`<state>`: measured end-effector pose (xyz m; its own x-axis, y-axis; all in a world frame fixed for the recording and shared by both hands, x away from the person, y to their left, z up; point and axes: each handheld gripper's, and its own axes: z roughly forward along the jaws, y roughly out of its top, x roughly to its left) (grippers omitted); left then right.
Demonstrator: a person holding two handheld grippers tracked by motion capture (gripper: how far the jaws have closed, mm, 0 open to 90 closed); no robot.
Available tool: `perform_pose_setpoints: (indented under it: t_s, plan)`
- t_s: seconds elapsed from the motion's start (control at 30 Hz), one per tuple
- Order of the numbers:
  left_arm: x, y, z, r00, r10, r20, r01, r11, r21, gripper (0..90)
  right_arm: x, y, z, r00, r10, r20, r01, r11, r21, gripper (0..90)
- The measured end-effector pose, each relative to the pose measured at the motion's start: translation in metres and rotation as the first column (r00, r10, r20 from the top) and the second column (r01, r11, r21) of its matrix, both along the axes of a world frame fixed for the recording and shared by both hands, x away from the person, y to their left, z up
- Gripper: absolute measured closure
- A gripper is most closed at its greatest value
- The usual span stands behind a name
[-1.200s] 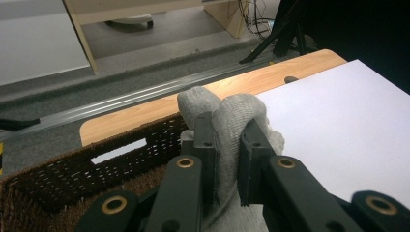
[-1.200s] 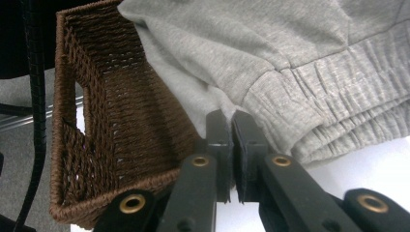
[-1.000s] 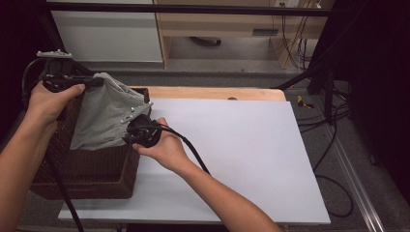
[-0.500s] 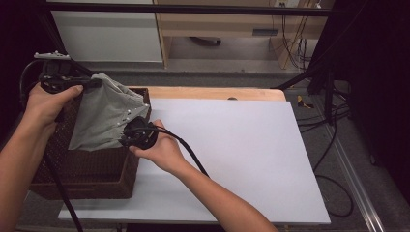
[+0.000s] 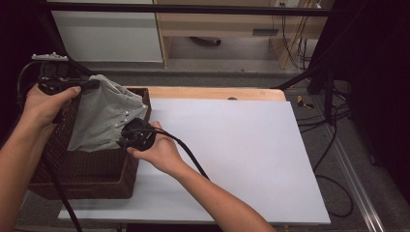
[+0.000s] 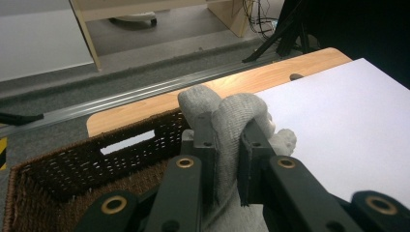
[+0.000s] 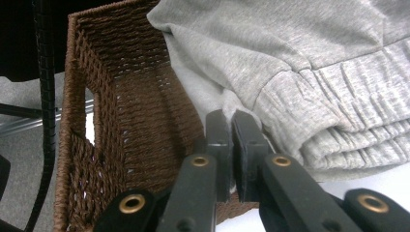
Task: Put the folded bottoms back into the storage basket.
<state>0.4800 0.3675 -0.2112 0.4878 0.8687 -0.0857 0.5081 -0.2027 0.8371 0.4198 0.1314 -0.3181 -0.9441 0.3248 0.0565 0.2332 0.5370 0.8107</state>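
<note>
A grey sweat garment (image 5: 104,116) hangs stretched over a brown wicker basket (image 5: 82,176) at the table's left. My left gripper (image 5: 89,84) holds its upper corner, up and to the left; in the left gripper view the grey cloth (image 6: 231,121) bulges up between the shut jaws of that gripper (image 6: 225,133). My right gripper (image 5: 123,137) grips the garment's lower edge by the basket's right rim. In the right gripper view this gripper (image 7: 231,126) has its jaws pinched on the cloth's edge, with the ribbed elastic band (image 7: 348,96) just to the right.
A white sheet (image 5: 232,154) covers most of the wooden table (image 5: 208,93), right of the basket. Black cables (image 5: 188,154) trail from both grippers. A metal rail and floor cables (image 5: 333,116) lie to the right, cabinets stand beyond.
The right hand has edged slightly left and toward the basket rim with the cloth. The left hand stays put and the garment remains stretched between both grippers.
</note>
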Motion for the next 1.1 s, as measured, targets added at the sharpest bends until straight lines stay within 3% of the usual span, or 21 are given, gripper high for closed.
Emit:
perform_pose_setpoints:
  t_s: [0.63, 1.1]
  plan:
    - [-0.004, 0.009, 0.001, 0.9999, 0.013, 0.003, -0.013, 0.9999, 0.000, 81.0, -0.002, 0.007, -0.003, 0.9995, 0.023, -0.020, -0.023, 0.999, 0.022, 86.9]
    - [-0.006, 0.015, 0.001, 0.9996, 0.029, 0.004, -0.029, 0.9995, 0.011, 81.0, 0.001, 0.010, -0.009, 0.9929, 0.061, -0.102, -0.053, 0.996, 0.078, 86.8]
